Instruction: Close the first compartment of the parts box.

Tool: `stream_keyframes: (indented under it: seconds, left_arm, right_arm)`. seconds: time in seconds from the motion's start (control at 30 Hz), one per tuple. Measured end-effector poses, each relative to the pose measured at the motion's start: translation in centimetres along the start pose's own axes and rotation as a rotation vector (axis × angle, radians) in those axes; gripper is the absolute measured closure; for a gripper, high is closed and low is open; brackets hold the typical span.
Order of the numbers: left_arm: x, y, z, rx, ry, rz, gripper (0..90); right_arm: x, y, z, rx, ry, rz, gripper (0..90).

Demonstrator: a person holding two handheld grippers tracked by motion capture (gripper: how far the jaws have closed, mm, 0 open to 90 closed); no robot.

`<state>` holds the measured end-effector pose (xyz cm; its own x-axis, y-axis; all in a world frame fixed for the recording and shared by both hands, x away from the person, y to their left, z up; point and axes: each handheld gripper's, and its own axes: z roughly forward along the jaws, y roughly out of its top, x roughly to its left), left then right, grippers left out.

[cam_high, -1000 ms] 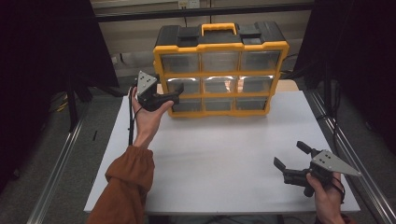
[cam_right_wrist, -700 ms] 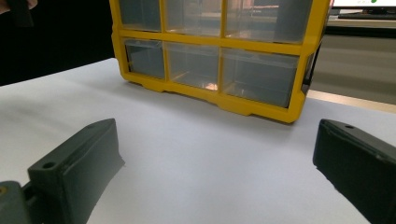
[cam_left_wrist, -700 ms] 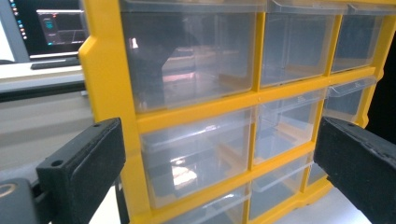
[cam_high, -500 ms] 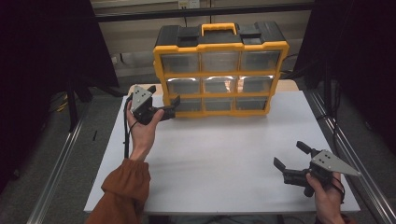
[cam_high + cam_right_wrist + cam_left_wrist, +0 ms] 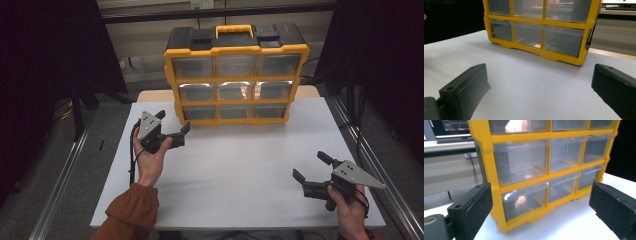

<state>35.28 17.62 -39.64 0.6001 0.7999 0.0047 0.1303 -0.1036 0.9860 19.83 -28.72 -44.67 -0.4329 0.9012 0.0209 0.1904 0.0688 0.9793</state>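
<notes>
Both grippers spread wide, nothing held.
The drawer cabinet (image 5: pixel 236 75) at the tabletop's far edge could be shoved back if the left gripper (image 5: pixel 172 127), near its lower-left drawer (image 5: pixel 524 198), is pushed in carelessly; the right gripper (image 5: pixel 311 171) is parked near the right corner.

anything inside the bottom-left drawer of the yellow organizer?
One small pale lump lies behind the clear front of the bottom-left drawer of the yellow-framed drawer organizer. What it is cannot be told; the drawer's rear is blurred by glare.
</notes>
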Motion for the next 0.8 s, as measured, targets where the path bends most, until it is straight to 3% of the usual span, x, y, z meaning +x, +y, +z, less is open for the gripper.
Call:
stream_keyframes:
  seconds: [0.1, 0.37, 0.47, 0.53, 0.57, 0.8]
  left_arm:
    - [-0.4, -0.9, -0.6, 0.003, -0.009, -0.019, 4.9]
    - [-0.7, -2.1, -2.3, 0.018, -0.025, -0.018, 4.3]
    - [-0.7, -2.5, -3.2, 0.019, -0.036, -0.054, 4.3]
    - [-0.8, -2.6, -3.5, 0.022, -0.024, -0.051, 4.3]
    - [-0.8, -3.0, -4.0, 0.019, -0.006, -0.022, 4.3]
    - [0.1, -4.1, -6.1, 0.033, 0.037, -0.046, 5.2]
  right_arm:
    - [0.0, 0.0, 0.0, 0.000, -0.001, -0.004, 0.6]
    - [0.1, 0.0, 0.0, 0.004, 0.000, -0.008, 0.6]
    - [0.1, 0.0, 0.1, 0.005, 0.001, -0.008, 0.6]
    - [0.1, 0.0, 0.1, 0.005, 0.001, -0.010, 0.6]
    - [0.1, 0.0, 0.1, 0.006, 0.001, -0.010, 0.6]
    - [0.1, 0.0, 0.1, 0.011, 0.003, -0.011, 0.6]
